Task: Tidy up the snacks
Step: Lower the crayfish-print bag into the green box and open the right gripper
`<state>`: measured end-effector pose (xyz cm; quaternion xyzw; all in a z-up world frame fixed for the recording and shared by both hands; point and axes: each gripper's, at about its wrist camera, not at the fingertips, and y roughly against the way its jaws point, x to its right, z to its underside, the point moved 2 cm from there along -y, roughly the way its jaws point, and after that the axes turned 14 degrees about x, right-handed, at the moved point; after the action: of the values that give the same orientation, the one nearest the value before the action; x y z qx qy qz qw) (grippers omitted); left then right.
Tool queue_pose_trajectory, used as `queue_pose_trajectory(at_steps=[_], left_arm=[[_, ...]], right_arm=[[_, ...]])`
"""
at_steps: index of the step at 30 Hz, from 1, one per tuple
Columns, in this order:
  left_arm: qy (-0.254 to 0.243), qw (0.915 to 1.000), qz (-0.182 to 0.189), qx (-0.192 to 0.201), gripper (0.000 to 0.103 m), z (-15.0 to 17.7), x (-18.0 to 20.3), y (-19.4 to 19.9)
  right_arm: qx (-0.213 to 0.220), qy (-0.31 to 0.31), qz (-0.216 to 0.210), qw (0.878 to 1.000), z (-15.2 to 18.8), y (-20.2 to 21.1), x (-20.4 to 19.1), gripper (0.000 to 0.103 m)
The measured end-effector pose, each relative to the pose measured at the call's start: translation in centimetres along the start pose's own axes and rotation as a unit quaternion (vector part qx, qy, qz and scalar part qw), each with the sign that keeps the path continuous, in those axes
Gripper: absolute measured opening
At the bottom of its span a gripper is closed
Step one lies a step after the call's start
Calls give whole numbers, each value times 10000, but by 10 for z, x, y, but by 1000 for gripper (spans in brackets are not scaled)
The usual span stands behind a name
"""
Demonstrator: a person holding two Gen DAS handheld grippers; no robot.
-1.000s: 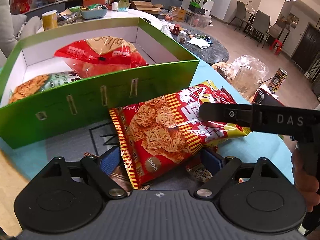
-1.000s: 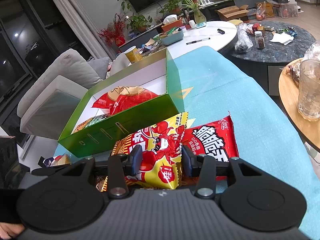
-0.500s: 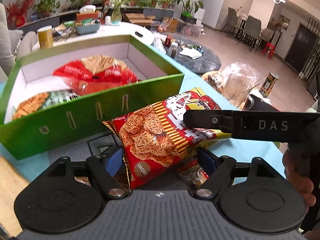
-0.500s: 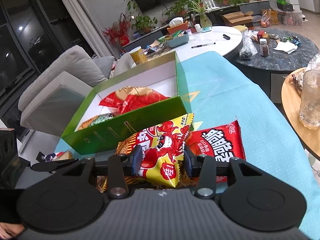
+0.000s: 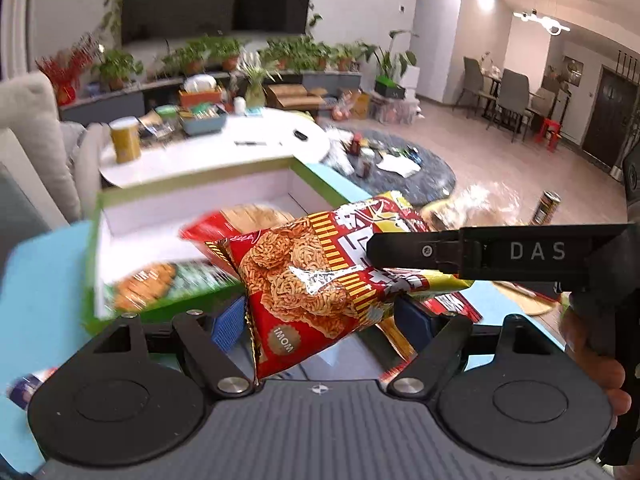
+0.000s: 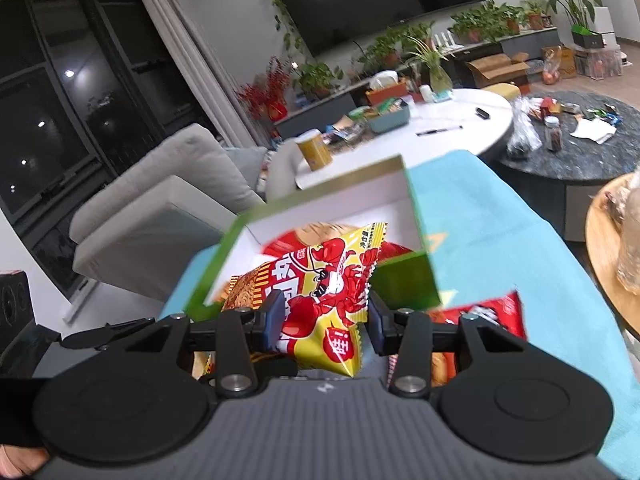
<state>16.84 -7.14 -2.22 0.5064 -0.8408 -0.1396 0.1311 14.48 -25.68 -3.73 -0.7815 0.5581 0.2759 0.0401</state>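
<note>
A red and yellow noodle snack bag (image 5: 320, 280) hangs above the table, lifted in front of the green box (image 5: 98, 248). My left gripper (image 5: 320, 318) is shut on its noodle-picture end. My right gripper (image 6: 322, 320) is shut on the crab-printed end (image 6: 324, 300); its black finger (image 5: 420, 250) lies across the bag in the left wrist view. The open box (image 6: 404, 280) holds a red bag (image 5: 200, 236) and a green bag (image 5: 160, 280). Another red snack bag (image 6: 492, 312) lies on the teal cloth (image 6: 500, 240) below.
A white round table (image 5: 224, 156) with a yellow canister (image 5: 126, 144) stands behind the box. To the right are a dark round table (image 5: 420, 172) and a wooden table (image 6: 600, 232) with a plastic bag. A grey sofa (image 6: 172, 184) sits at the left.
Both grippers have risen with the snack bag, which has left the table and now hangs level with the box's near wall. The left jaws narrowed onto the bag.
</note>
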Motion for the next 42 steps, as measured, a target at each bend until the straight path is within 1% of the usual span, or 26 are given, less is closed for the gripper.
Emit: queue_pose_trajectory(at_steps=[4, 8, 15, 18, 22, 34, 42], left_arm=[[-122, 9993, -263, 219, 77, -16, -15, 9], [-146, 9982, -441, 377, 78, -29, -33, 13], [-189, 9964, -667, 487, 78, -44, -63, 3], [-199, 9964, -708, 427, 78, -45, -74, -8], [-141, 9968, -742, 281, 78, -43, -88, -27], [-139, 9966, -808, 21, 78, -35, -112, -68], [-152, 9961, -858, -103, 78, -31, -121, -87]], right_arm=[[57, -121, -183, 9997, -11, -14, -12, 45], [160, -116, -362, 9991, -20, -30, -28, 45], [211, -22, -508, 9985, -31, -56, -49, 45], [189, -13, -491, 9986, -32, -68, -51, 45], [54, -99, -392, 9992, -31, -88, -47, 45], [-213, -211, -271, 9992, -24, -133, -40, 45], [-306, -143, -187, 9993, -20, -155, -37, 45]])
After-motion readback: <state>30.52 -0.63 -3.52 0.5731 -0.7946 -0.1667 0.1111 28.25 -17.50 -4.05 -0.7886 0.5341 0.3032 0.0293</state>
